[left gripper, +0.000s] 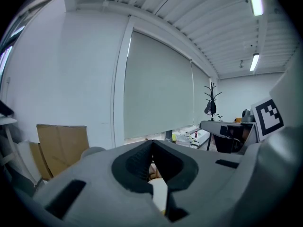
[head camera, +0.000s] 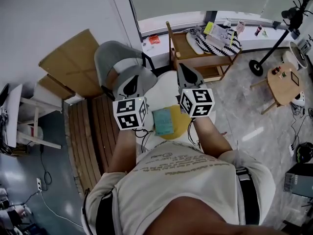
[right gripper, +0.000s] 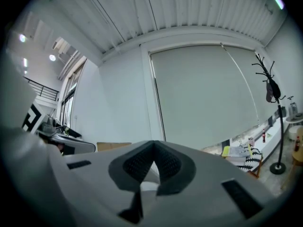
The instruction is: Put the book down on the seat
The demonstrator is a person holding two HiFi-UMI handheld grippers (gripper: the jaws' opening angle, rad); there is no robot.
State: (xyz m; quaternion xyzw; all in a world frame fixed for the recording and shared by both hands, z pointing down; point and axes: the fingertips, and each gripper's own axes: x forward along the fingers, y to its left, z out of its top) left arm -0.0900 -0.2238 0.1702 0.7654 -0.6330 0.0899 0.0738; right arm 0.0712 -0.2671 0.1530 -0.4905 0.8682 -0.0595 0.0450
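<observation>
Your book (head camera: 163,121), the pale teal one, lies flat on a yellow round pad (head camera: 180,126). It shows between your two marker cubes in the head view, close in front of your body, and neither gripper touches it. The pad sits against a white surface (head camera: 164,96) that runs on ahead of it; whether the pad rests on that surface or stands on its own, the head view does not show.

Your left gripper (head camera: 129,88) hangs above and ahead of the book's left side. Its own view shows its jaws pressed together at the tips with nothing between them. Your right gripper (head camera: 189,77) is on the other side, level with the left one, and its jaws are likewise closed tip to tip on nothing.

Just beyond the left gripper stands a grey chair (head camera: 111,58). Behind it, sheets of cardboard (head camera: 73,65) lean on the wall. Farther ahead, by the window ledge, a wooden chair (head camera: 195,53) carries a black-and-white striped cushion (head camera: 217,43). To your right, well apart, stand a small round wooden table (head camera: 283,84) and a black stand (head camera: 274,43).
</observation>
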